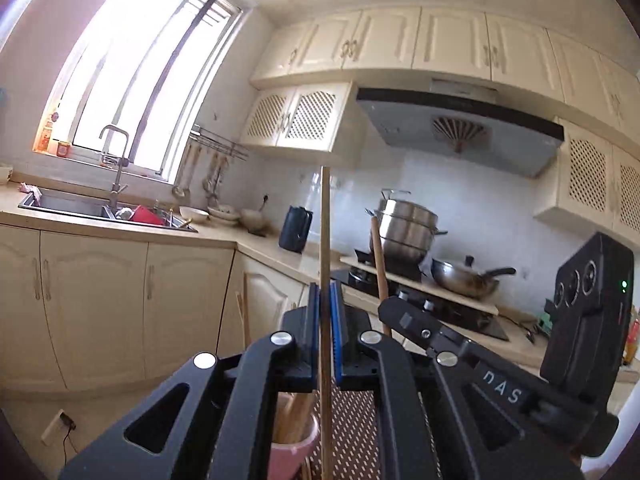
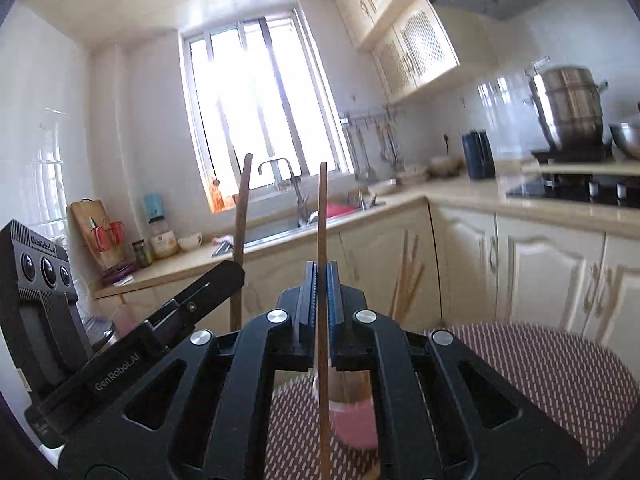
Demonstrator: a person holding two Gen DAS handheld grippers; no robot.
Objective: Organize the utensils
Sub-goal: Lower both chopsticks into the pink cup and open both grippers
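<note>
Both jaws tight around upright chopstick (image 1: 325, 240) each.

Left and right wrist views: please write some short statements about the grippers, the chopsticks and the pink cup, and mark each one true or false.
1. The left gripper is shut on a light chopstick. True.
2. The right gripper is open and holds nothing. False: it is shut on a chopstick that stands upright.
3. The pink cup stands on a dotted mat. True.
4. The pink cup is empty. False: wooden utensils stand in it.
5. A steel pot sits inside the sink. False: it sits on the stove.
</note>
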